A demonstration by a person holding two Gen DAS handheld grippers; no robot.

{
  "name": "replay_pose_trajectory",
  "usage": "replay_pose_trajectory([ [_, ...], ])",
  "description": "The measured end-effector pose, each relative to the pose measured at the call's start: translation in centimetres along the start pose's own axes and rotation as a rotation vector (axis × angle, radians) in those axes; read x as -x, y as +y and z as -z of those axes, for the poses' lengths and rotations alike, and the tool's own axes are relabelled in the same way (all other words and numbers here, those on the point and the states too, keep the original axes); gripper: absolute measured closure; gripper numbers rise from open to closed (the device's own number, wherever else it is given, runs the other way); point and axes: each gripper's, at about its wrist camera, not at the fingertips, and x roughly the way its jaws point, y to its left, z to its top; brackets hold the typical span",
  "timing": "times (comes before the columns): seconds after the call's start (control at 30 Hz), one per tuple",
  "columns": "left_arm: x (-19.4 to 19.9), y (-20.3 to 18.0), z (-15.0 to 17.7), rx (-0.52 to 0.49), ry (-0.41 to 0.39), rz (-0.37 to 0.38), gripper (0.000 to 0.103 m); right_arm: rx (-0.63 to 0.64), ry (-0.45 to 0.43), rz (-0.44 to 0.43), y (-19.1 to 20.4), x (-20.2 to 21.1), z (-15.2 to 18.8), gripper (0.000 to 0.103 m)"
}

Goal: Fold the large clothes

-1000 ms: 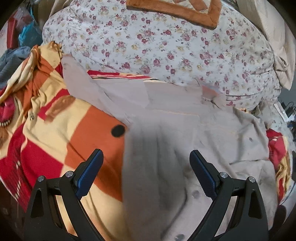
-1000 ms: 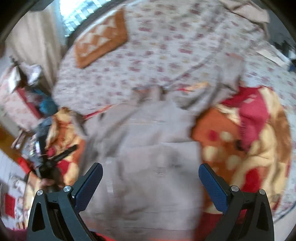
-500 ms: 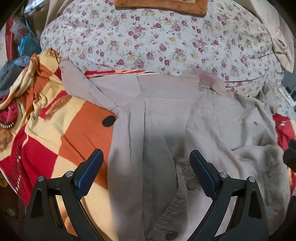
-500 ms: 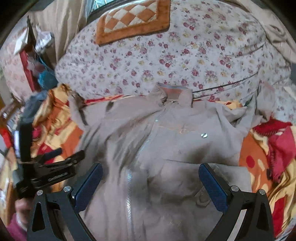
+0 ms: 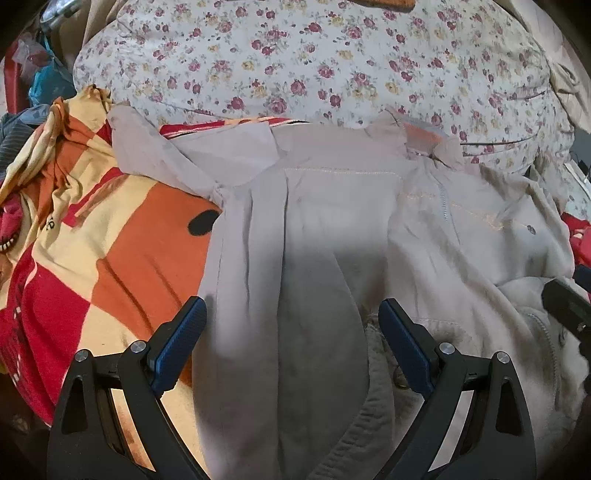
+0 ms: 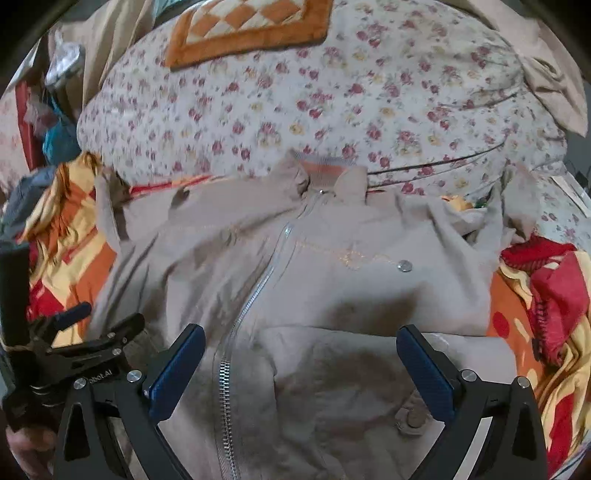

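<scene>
A large beige zip-up jacket (image 5: 332, 229) lies spread on the bed, collar toward the pillow. Its zipper (image 6: 255, 295) and a snap button (image 6: 405, 265) show in the right wrist view. A sleeve (image 5: 147, 147) reaches up left over the blanket. My left gripper (image 5: 291, 332) is open and empty, low over the jacket's left part. My right gripper (image 6: 301, 358) is open and empty over the lower front, where the hem is folded up. The left gripper also shows at the left edge of the right wrist view (image 6: 85, 332).
A red, orange and yellow blanket (image 5: 92, 240) covers the bed under the jacket. A big floral pillow (image 5: 314, 62) lies behind the collar, with an orange checked cushion (image 6: 247, 26) on it. Piled clothes and bags (image 5: 29, 81) sit at the far left.
Both grippers have moved closer over the jacket and steadied. The jacket now lies flatter with its zipper and collar in view. Both stay open.
</scene>
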Motion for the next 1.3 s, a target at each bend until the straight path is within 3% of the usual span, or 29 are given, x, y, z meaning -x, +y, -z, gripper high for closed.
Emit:
replay_pose_trajectory([
  [1.3,0.3,-0.6,-0.4,0.003,-0.018,0.024,0.009,-0.067,0.046,-0.008,-2.4,-1.9,0.8,0.000],
])
